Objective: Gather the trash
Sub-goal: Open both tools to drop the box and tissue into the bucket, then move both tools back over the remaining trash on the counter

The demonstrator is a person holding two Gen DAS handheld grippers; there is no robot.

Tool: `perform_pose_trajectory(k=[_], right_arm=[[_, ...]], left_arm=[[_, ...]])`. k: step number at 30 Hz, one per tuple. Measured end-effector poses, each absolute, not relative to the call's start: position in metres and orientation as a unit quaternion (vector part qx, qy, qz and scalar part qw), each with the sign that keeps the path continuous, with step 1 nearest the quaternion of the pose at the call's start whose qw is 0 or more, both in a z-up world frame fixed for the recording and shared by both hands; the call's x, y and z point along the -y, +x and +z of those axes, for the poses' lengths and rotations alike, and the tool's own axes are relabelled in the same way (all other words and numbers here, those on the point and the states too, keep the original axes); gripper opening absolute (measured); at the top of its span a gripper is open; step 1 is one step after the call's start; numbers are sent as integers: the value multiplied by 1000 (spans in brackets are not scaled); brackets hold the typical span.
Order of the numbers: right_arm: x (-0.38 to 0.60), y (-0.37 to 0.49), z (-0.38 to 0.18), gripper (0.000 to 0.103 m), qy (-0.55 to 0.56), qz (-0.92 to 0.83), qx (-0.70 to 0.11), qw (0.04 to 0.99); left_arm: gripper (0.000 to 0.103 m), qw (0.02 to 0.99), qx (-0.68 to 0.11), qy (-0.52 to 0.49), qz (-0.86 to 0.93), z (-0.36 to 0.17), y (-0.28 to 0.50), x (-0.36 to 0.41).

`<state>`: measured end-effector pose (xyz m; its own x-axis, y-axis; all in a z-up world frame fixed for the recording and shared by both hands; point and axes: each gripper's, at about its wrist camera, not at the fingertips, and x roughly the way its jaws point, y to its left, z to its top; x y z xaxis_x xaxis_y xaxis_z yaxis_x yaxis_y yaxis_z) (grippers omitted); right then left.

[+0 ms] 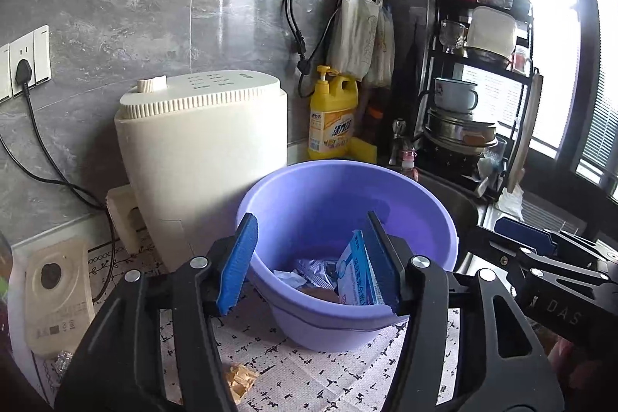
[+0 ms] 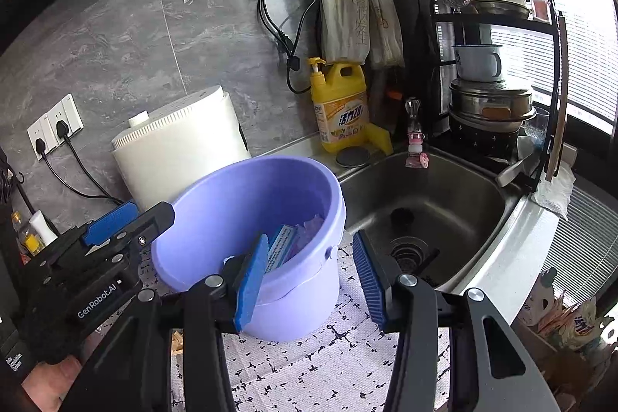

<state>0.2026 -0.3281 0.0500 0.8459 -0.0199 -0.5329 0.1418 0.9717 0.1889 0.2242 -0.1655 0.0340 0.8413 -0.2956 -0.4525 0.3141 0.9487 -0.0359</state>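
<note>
Through the left wrist camera, the left gripper is hanging over the near rim of a purple bucket that is standing on the patterned bench, its jaws spread about halfway and gripping nothing. A blue-and-white packet is leaning upright inside the bucket, seeming to touch the right-hand pad, with a crumpled silver wrapper lying beside it on the bottom. A yellowish scrap is sitting loose on the bench, below and to the left of these jaws and outside the bucket, nearer this hand than the other, so it is probably the next piece to fetch. The right gripper is showing at the right edge. Through the right wrist camera, the right gripper is straddling the bucket's right-hand wall, one pad inside the rim and one outside towards the sink, jaws partly open with only the wall between them, not clamped. The packet is standing on end just behind the inner pad, its long axis running up and away. The left gripper is showing at the left.
</note>
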Motion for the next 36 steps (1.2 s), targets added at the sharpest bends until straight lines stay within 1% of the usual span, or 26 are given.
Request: perform_pose_trajectory(k=[4,7,9,11,12,14,17,19,25,36], right_arm=[[315,199,49,46,108,-24,-278,954],[302,195,47,48,104,-8,-281,954],[294,191,47,54,103,3,-282,954],[285,186,46,64,99,11,-280,955],[280,184,46,66,96,15,-279,955],[272,181,46,69,92,27,-282,955],[259,178,44,79,88,41,-286,953],[250,174,43,82,85,50,-286,953],[224,166,36,85,73,81,-297,949],[190,161,18,85,58,114,-321,938]], left_arm=[[66,963,-233,12,-135,35,216,146],[75,965,-235,7,-114,34,207,131],[86,967,-235,4,-99,33,200,121],[91,969,-233,0,-87,33,192,111],[92,969,-233,-2,-82,33,188,106],[94,970,-235,-5,-68,31,181,95],[95,970,-238,-11,-48,28,170,80],[96,970,-240,-15,-36,26,163,69],[96,968,-250,-26,0,16,145,40],[95,961,-268,-57,42,-3,120,-7]])
